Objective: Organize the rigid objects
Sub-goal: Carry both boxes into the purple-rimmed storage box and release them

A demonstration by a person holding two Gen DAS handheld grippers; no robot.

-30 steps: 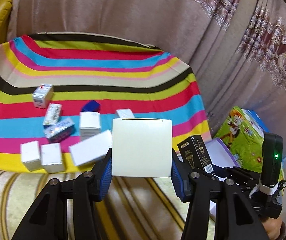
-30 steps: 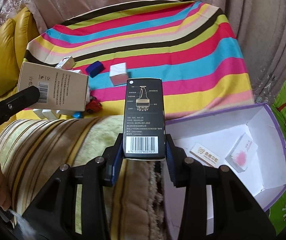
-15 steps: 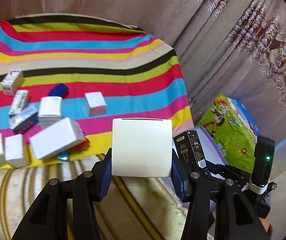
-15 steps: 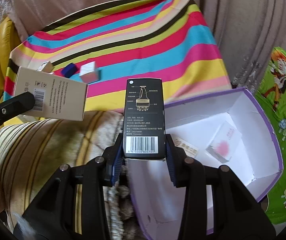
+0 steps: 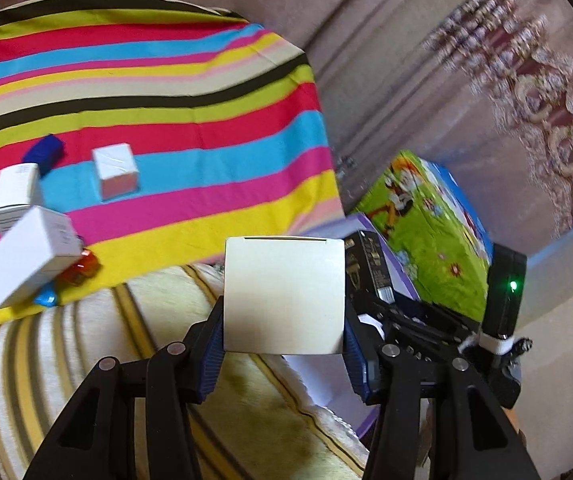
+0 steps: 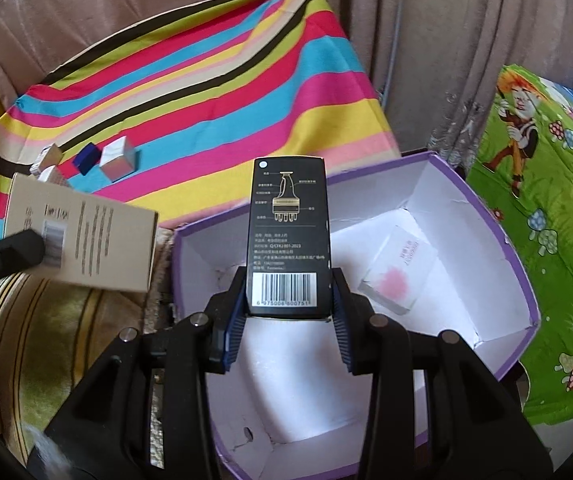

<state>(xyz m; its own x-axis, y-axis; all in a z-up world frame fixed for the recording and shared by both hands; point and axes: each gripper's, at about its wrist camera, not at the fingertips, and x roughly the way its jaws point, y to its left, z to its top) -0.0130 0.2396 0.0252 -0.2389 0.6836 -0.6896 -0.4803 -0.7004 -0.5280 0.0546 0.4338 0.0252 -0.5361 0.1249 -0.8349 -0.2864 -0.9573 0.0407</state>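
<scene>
My left gripper (image 5: 282,336) is shut on a cream cardboard box (image 5: 283,294), held above the striped sofa arm; the same box (image 6: 82,236) shows at the left of the right wrist view. My right gripper (image 6: 288,316) is shut on a tall black box (image 6: 288,236) with a barcode, hanging over the open purple-rimmed white bin (image 6: 498,240). That black box (image 5: 368,268) and the bin's purple rim (image 5: 366,224) also show just right of the cream box. A small pink-printed box (image 6: 396,270) lies inside the bin.
Several small boxes lie on the striped cloth (image 5: 190,112): a white cube (image 5: 115,170), a blue block (image 5: 42,152), a long white box (image 5: 26,256). A green cartoon-print box (image 6: 546,216) stands right of the bin. Curtains hang behind.
Both grippers have swung right with their boxes still held. The bin has come under the black box, and the pile of small boxes has slid toward the left edge.
</scene>
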